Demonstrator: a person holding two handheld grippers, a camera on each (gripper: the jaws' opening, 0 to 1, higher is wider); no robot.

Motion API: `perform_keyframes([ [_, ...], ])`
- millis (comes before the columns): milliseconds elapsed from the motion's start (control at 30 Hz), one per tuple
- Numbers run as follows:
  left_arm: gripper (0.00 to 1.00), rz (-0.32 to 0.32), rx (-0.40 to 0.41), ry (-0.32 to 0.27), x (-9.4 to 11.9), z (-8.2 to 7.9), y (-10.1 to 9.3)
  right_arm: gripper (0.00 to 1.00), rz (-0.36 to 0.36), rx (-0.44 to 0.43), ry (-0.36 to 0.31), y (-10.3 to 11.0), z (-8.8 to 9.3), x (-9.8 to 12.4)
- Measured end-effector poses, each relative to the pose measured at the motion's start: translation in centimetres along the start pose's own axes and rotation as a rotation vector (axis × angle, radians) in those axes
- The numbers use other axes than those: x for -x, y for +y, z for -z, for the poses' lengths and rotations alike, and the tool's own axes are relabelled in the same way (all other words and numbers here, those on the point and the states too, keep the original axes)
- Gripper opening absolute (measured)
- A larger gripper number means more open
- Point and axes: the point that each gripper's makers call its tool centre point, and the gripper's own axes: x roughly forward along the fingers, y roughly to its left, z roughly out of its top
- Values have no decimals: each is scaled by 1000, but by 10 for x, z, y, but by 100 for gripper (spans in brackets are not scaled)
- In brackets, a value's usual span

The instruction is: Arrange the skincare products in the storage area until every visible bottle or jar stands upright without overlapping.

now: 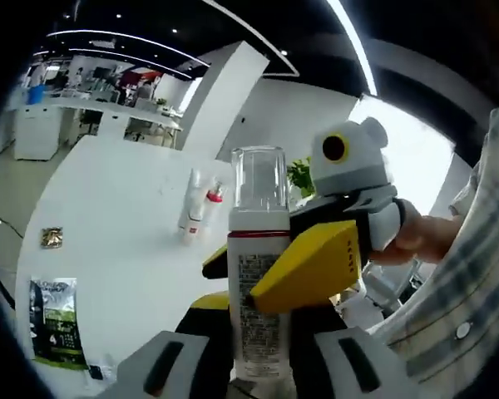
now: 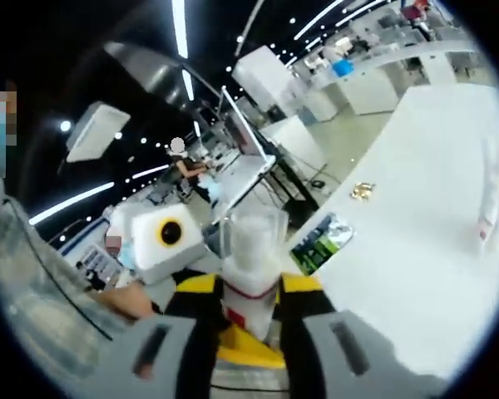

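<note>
Left gripper view: the left gripper [image 1: 258, 370] rises from the bottom edge, its two grey jaws standing on either side of the base of a white bottle [image 1: 259, 307]. The bottle is upright in this view, with a clear cap and a red band below it. Contact between the jaws and the bottle cannot be made out, so whether the left gripper has a hold on it cannot be told. The right gripper [image 1: 303, 266] enters from the right, held by a hand [image 1: 420, 237] beside a plaid sleeve [image 1: 466, 283]. Its yellow jaws are closed across the bottle's body, one in front and one behind.

Right gripper view: the right gripper [image 2: 251, 332] has its yellow-tipped jaws closed on the bottle [image 2: 251, 258] at mid-body. The left gripper [image 2: 162, 237] stands just left of the bottle, with a hand [image 2: 121, 301] below it.

The bottle is held above the near edge of a white table [image 1: 125, 216]. Beyond the bottle, well apart, two small bottles [image 1: 200, 208] stand upright close together on the table. Left of the bottle lie a green-and-black sachet [image 1: 56, 320] near the table's near-left edge and a small gold item [image 1: 51, 238] farther along that edge. The tabletop between the bottle and the two small bottles is bare, as is the stretch between them and the sachet. Past the far edge of the table are floor and more white desks.
</note>
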Motion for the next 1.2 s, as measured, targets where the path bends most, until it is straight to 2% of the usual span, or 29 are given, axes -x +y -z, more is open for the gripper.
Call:
perform_keyframes([
  [167, 22, -92, -78, 53, 7, 0, 20, 23, 27, -48, 3, -5, -2, -14],
  [267, 22, -135, -109, 66, 15, -2, 27, 22, 3, -41, 7, 0, -6, -21],
  [400, 22, -156, -112, 59, 19, 0, 32, 22, -9, -5, 25, 4, -5, -28],
  [533, 22, -164, -122, 71, 20, 3, 35, 22, -2, -13, 20, 2, -2, -29],
  [600, 22, -199, -180, 101, 23, 5, 40, 22, -5, -11, 15, 2, -1, -30],
  [733, 22, -215, -180, 103, 24, 5, 44, 22, 6, -86, 3, -1, 0, -33],
  [900, 22, -229, -167, 107, 20, 8, 45, 21, 4, -46, 23, -3, 3, -33],
  [967, 22, -199, -99, 93, 15, 10, 40, 21, 0, -50, 39, -6, 4, -30],
  [1067, 23, -209, -118, 73, 11, 10, 40, 20, -8, -37, 61, -9, 6, -27],
  [1200, 24, -222, -85, 59, 4, 12, 37, 20, -19, -10, 97, -13, 8, -21],
])
